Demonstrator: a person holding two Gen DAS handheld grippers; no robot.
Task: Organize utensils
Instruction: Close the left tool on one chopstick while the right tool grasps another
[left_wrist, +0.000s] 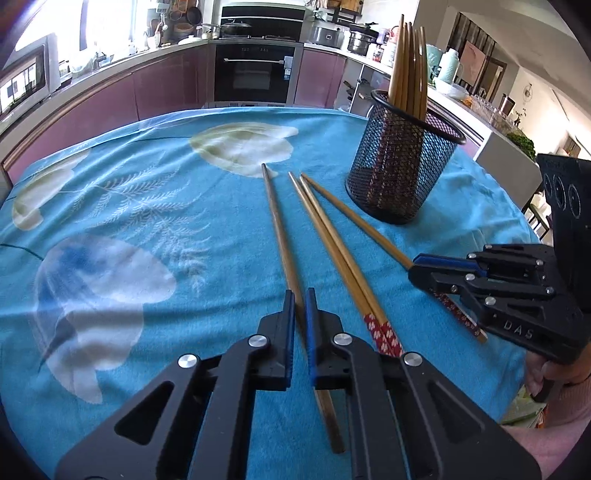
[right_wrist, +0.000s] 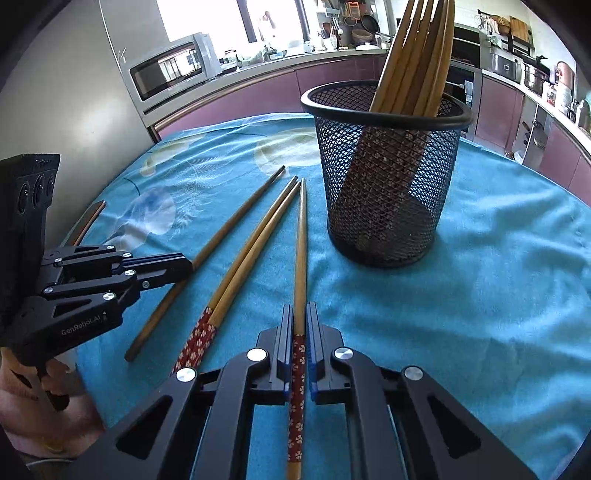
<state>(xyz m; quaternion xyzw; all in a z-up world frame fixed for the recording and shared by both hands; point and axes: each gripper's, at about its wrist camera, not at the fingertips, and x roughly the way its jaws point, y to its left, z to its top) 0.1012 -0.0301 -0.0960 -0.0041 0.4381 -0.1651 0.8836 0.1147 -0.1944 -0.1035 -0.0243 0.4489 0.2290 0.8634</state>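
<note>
Four chopsticks lie on the blue tablecloth (left_wrist: 147, 229) in front of a black mesh holder (left_wrist: 402, 177) that has several chopsticks standing in it. My left gripper (left_wrist: 300, 295) is shut on a plain brown chopstick (left_wrist: 275, 221), which rests on the cloth. My right gripper (right_wrist: 300, 308) is shut on a chopstick with a red flowered end (right_wrist: 302, 240), its tip pointing toward the mesh holder (right_wrist: 417, 229). Between the two held sticks lies a pair of red-ended chopsticks (left_wrist: 328, 243), side by side and untouched. Each gripper shows in the other's view: the right gripper (left_wrist: 413, 269), the left gripper (right_wrist: 189, 264).
The table's far edge curves behind the holder, with purple kitchen cabinets and an oven (left_wrist: 255, 74) beyond it. A microwave (right_wrist: 170, 70) stands at the back left. A person's hand (right_wrist: 22, 402) grips the left handle. The cloth to the right of the holder is bare.
</note>
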